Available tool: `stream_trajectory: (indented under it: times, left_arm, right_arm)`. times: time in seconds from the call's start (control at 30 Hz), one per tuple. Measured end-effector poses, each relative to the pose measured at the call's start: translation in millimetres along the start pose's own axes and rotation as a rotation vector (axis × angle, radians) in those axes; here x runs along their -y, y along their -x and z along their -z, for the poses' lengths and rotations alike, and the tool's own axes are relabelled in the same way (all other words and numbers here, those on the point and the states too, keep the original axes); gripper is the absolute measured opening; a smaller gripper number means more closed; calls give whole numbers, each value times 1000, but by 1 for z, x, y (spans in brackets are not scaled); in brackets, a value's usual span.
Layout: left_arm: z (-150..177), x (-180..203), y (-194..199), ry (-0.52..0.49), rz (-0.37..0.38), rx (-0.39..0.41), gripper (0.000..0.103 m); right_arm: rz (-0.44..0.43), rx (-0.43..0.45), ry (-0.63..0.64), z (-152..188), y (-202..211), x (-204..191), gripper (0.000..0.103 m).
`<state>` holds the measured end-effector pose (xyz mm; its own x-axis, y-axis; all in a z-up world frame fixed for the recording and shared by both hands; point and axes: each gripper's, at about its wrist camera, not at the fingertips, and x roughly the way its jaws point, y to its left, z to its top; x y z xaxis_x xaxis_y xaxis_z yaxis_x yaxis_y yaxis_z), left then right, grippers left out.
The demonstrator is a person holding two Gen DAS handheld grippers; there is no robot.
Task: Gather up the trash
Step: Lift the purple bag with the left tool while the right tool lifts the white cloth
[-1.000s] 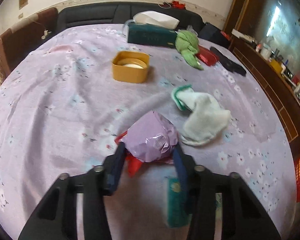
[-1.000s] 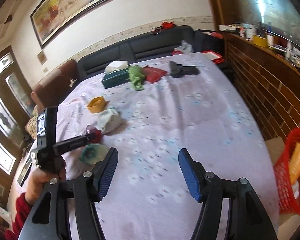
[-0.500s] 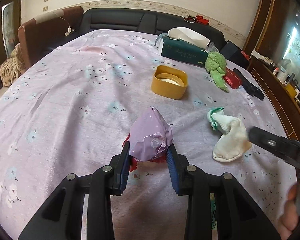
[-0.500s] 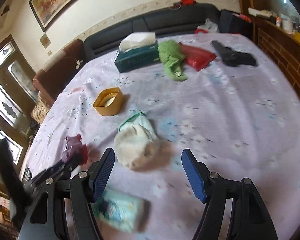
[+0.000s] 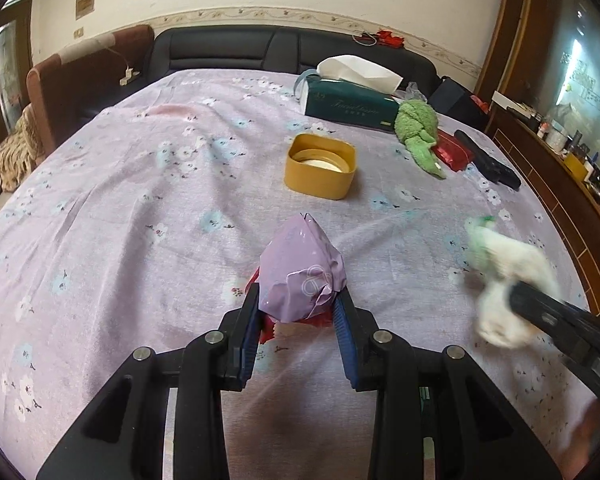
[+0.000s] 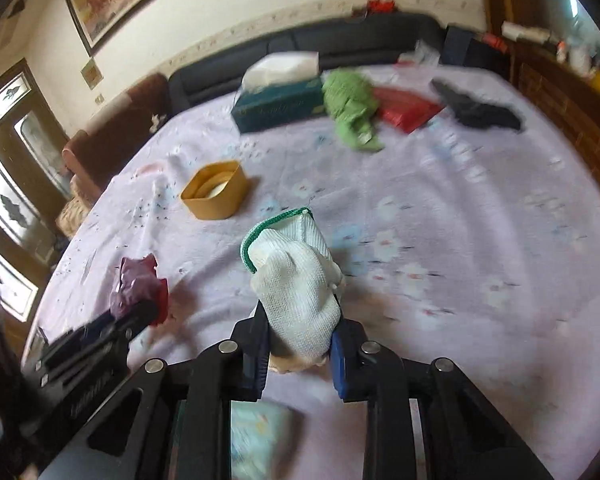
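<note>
step: both grippers are picking trash off the table point(image 5: 100, 208)
left gripper point(image 5: 298, 314): jaws are clenching the purple wrapper point(image 5: 300, 276), near centre, just off the cloth
right gripper point(image 6: 300, 338): jaws have just been closing, now pinching the white glove point(image 6: 300, 280), near centre
next: likely lifting both clear and carrying them to a bin; none is showing here
untouched: yellow box point(image 5: 321, 166), farther back
</note>
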<state>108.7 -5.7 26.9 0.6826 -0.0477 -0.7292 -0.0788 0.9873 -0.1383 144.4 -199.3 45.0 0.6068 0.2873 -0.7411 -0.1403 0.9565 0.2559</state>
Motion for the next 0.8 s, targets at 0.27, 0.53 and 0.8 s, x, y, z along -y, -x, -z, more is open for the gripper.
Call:
stream_trajectory:
  times: [0.27,0.53,0.8]
  left_arm:
    - [1,7,5,-37,-14,38,33]
    - [2,11,3,-55,-29,35,33]
    - [5,19,11,-80,-4,53,33]
  right_arm:
    - [30,144,-11,47,76,24,26]
    - [75,185,-34,65,106,45,26]
    - [75,213,-36,55,102,46,26]
